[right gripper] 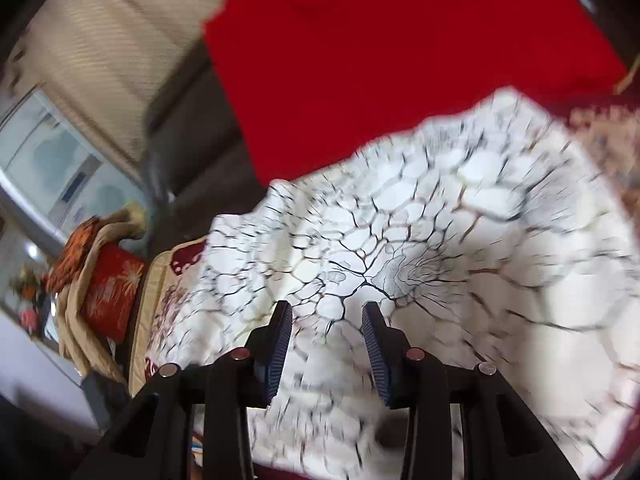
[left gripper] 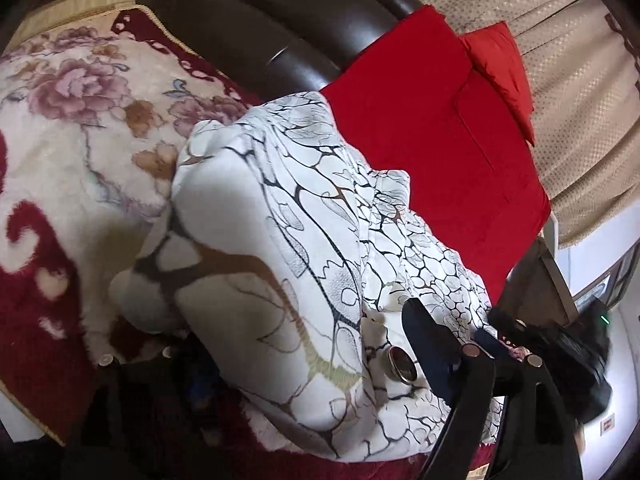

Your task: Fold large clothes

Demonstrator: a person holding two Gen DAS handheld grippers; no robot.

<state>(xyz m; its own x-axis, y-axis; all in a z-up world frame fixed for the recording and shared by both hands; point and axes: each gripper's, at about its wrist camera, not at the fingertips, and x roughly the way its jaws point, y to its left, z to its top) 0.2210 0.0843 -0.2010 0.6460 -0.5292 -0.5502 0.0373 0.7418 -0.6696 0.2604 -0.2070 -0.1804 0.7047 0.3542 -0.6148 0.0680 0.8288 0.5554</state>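
Note:
The garment (left gripper: 304, 240) is white with a black and brown crackle pattern and lies bunched on the bed. In the left wrist view it covers the space between my left fingers; the left finger is hidden under the cloth, only the right finger (left gripper: 424, 332) shows. I cannot tell whether the left gripper grips the cloth. In the right wrist view the same garment (right gripper: 440, 220) fills the lower right, blurred. My right gripper (right gripper: 327, 316) is open just above the cloth, holding nothing. The right gripper (left gripper: 568, 344) also shows at the lower right of the left wrist view.
A floral cream and dark red blanket (left gripper: 72, 128) covers the bed. A red sheet (left gripper: 420, 120) and red pillow (left gripper: 500, 68) lie by the dark headboard (left gripper: 260, 28). Beige curtains (left gripper: 580, 80) hang behind. A pile of cloth (right gripper: 96, 272) sits at the bed's far end.

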